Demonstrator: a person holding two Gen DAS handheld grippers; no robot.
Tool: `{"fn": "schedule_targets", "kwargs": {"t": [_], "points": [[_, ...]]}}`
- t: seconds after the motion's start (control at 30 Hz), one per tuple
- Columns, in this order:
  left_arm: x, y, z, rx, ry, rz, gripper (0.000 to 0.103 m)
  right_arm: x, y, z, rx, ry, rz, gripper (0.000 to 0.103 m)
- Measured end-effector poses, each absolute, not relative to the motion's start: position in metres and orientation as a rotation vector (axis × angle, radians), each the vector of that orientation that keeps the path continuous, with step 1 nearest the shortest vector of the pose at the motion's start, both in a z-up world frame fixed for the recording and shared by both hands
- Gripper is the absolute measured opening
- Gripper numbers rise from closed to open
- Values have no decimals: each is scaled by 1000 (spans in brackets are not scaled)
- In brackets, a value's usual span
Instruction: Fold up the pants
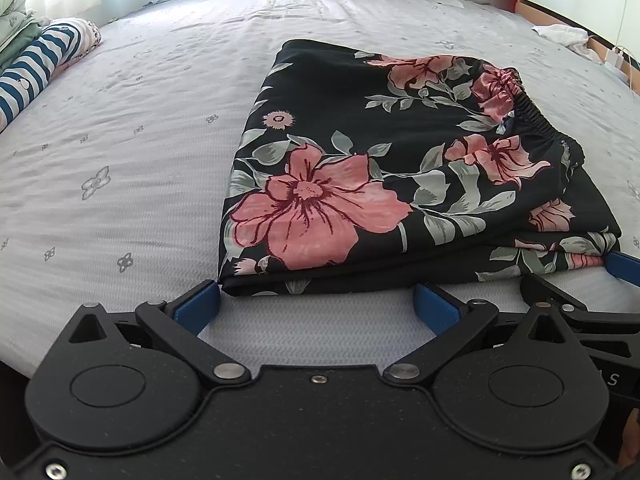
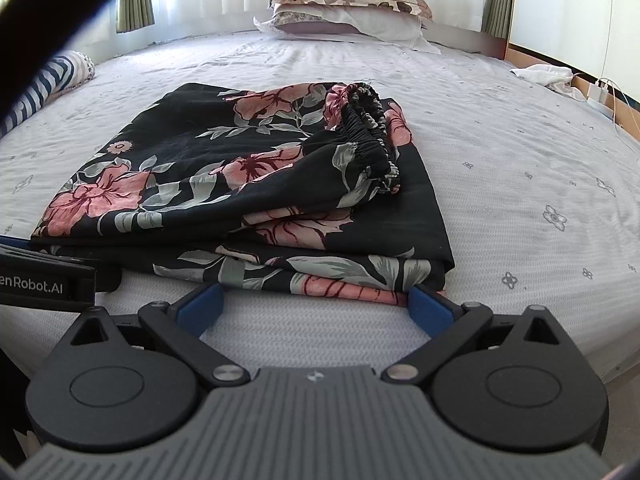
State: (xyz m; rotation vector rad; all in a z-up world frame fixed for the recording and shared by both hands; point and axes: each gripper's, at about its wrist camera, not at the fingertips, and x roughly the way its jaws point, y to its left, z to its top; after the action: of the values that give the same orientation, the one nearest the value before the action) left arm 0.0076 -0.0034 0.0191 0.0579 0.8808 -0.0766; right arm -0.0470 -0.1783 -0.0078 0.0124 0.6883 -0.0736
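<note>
Both grippers sit low at the near edge of the bed (image 1: 120, 140), side by side, pointing at the folded pants (image 1: 380, 168). The left gripper (image 1: 316, 306) and right gripper (image 2: 314, 306) are each spread wide, empty, fingertips just touching the pants' near fold. Two stacked pillows (image 2: 348, 8) lie by the curtains (image 2: 134, 12).

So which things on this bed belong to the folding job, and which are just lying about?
Job:
black floral pants with elastic waistband, folded
left gripper, open
right gripper, open

Lying about:
stacked floral pillows
striped rolled fabric
crumpled white cloth
</note>
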Motion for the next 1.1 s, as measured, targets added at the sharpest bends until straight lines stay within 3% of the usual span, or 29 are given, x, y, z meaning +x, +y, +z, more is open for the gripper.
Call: {"fn": "schedule_targets", "kwargs": {"t": [1.1], "points": [[8, -4, 18, 56, 877, -71, 103, -48, -177, -10, -6, 688, -69, 103]]}}
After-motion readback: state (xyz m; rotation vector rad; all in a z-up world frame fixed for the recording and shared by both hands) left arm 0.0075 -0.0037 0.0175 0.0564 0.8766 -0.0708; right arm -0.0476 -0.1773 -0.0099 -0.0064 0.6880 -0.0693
